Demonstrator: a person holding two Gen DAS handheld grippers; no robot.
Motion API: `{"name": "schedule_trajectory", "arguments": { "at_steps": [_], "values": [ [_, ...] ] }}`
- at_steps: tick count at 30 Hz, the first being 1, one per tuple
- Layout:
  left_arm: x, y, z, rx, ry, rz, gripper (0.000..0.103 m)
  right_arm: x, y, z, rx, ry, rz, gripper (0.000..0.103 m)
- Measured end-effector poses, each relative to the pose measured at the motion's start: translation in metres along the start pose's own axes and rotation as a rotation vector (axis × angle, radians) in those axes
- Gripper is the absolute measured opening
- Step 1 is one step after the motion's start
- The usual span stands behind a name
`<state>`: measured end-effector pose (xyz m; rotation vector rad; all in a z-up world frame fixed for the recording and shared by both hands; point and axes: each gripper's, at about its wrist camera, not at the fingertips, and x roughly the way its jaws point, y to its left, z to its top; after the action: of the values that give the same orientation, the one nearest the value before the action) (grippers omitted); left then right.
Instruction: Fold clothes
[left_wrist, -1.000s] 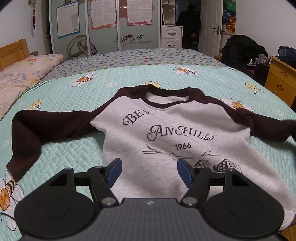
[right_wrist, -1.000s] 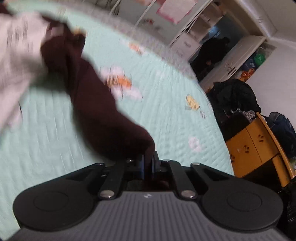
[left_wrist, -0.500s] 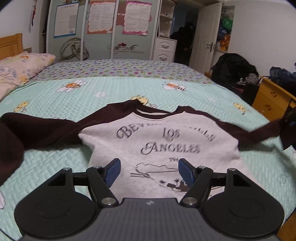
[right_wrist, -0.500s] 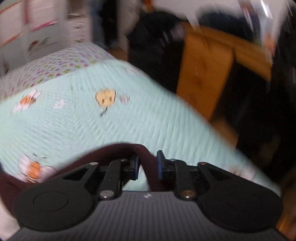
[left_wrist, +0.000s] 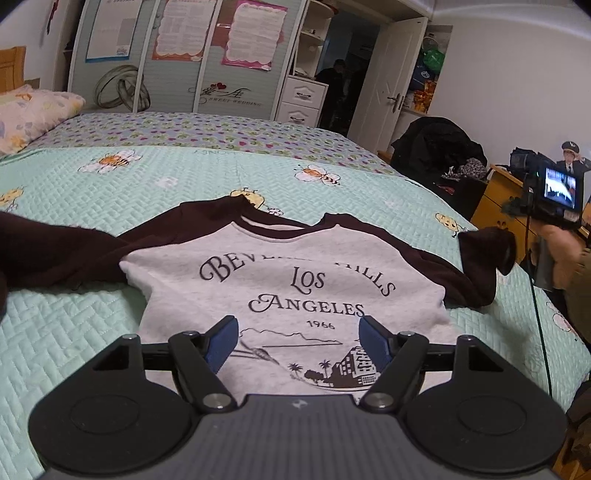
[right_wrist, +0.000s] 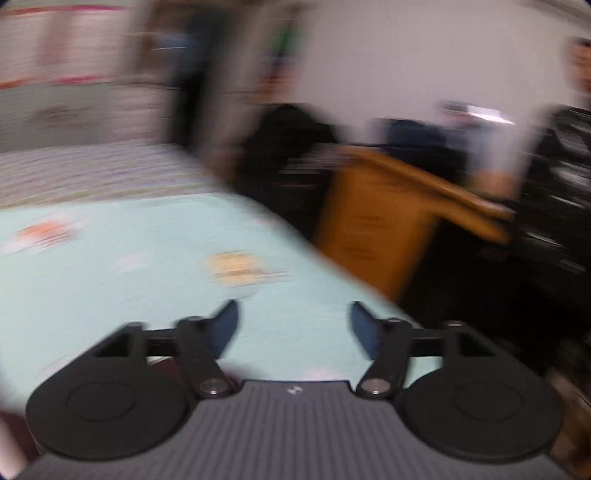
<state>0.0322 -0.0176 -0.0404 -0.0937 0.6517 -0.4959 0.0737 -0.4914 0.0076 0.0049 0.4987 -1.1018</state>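
Note:
A grey sweatshirt (left_wrist: 280, 280) with dark brown raglan sleeves and black lettering lies face up on the mint quilted bed (left_wrist: 74, 332). Its left sleeve (left_wrist: 55, 254) stretches off to the left; the right sleeve (left_wrist: 480, 258) is bunched near the bed's right edge, its cuff standing up. My left gripper (left_wrist: 297, 338) hovers over the shirt's lower front, jaws opening, nothing between them. In the blurred right wrist view my right gripper (right_wrist: 293, 326) is over bare quilt (right_wrist: 110, 277) near the bed's right edge, its jaws opening with nothing between them.
A wardrobe with posters (left_wrist: 177, 55) stands behind the bed and a pillow (left_wrist: 33, 114) lies at the far left. To the right are dark clothes piled on a chair (left_wrist: 436, 151), a yellow wooden cabinet (left_wrist: 498, 206) and a person's hand holding a camera (left_wrist: 557, 195).
My right gripper let go of the brown sleeve, opened wide and swung away towards the bed's right edge. The sleeve now lies bunched on the quilt. The left gripper tilted up slightly.

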Motion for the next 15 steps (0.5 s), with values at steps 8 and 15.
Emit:
{"name": "schedule_trajectory", "arguments": {
  "at_steps": [8,15],
  "values": [
    [0.017,-0.007,0.008,-0.012,0.001,-0.041,0.075,-0.055,0.023,-0.036,-0.17,-0.053,0.761,0.047],
    [0.031,-0.025,0.022,0.005,-0.011,-0.038,0.076,-0.039,0.112,-0.073,-0.079,0.193,1.048,0.047]
  ]
}}
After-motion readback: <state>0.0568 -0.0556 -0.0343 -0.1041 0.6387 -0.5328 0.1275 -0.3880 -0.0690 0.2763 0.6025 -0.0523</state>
